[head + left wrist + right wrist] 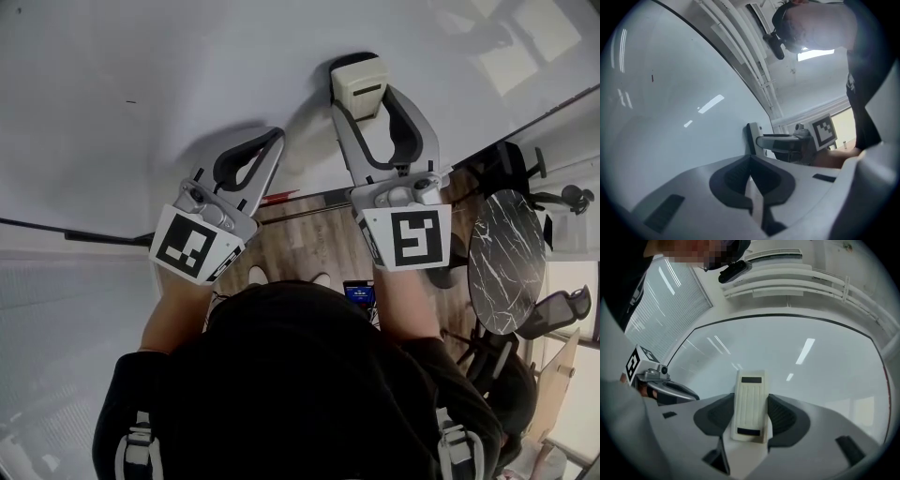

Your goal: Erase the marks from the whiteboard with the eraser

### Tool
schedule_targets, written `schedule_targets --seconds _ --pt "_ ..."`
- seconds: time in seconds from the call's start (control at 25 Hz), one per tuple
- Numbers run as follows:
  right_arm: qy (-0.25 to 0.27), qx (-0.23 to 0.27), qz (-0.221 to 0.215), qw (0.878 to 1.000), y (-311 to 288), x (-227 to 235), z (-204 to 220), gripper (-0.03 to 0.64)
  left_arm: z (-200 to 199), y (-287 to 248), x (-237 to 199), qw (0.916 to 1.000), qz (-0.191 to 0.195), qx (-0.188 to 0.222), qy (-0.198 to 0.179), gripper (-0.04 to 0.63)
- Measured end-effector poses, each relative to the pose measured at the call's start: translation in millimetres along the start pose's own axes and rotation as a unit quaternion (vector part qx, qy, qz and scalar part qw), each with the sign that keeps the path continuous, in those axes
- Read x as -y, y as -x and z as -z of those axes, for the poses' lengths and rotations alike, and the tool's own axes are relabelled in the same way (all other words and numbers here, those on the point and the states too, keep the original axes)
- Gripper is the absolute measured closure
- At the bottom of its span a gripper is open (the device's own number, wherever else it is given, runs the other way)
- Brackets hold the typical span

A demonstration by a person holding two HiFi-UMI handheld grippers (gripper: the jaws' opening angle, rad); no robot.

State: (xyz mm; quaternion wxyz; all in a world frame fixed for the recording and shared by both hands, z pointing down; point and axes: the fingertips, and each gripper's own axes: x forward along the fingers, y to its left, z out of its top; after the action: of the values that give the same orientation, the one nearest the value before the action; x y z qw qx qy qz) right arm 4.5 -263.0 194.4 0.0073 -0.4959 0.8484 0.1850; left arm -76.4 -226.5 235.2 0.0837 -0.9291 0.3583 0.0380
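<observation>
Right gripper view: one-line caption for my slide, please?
Right gripper shut on a cream eraser, ribbed back toward the camera, in front of the whiteboard.

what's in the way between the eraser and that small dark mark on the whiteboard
Nothing visible: bare white whiteboard lies between the cream plastic eraser in the right gripper and the small dark mark.

Round dark worktop (506, 258), white marble veins across its top, set on a wood-plank floor (300, 242). Black office chair (514, 161) just above the worktop in the head view; a second chair (560, 309) just beside its lower right edge. Small blue-lit screen (358, 294) well to the left of the worktop. Slatted blinds (56, 319) far to its left, at the opposite side.
</observation>
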Motion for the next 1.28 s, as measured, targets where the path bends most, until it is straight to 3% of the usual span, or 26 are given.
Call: schedule_targets --seconds 0.44,0.84,1.04,1.28 --pt "-0.036 0.005 0.118 0.992 38 124 26 0.393 12 -28 15 0.9997 0.022 -0.007 0.006 0.591" --pt "-0.069 -0.034 0.196 0.978 70 194 73 0.393 25 -46 33 0.9987 0.043 -0.021 0.017 0.591" --pt "-0.083 -0.038 0.181 0.979 79 194 75 0.394 29 -50 37 0.9986 0.045 -0.021 0.021 0.591" --pt "-0.093 -0.009 0.091 0.991 93 142 52 0.393 33 -48 38 0.9985 0.045 -0.021 0.023 0.589"
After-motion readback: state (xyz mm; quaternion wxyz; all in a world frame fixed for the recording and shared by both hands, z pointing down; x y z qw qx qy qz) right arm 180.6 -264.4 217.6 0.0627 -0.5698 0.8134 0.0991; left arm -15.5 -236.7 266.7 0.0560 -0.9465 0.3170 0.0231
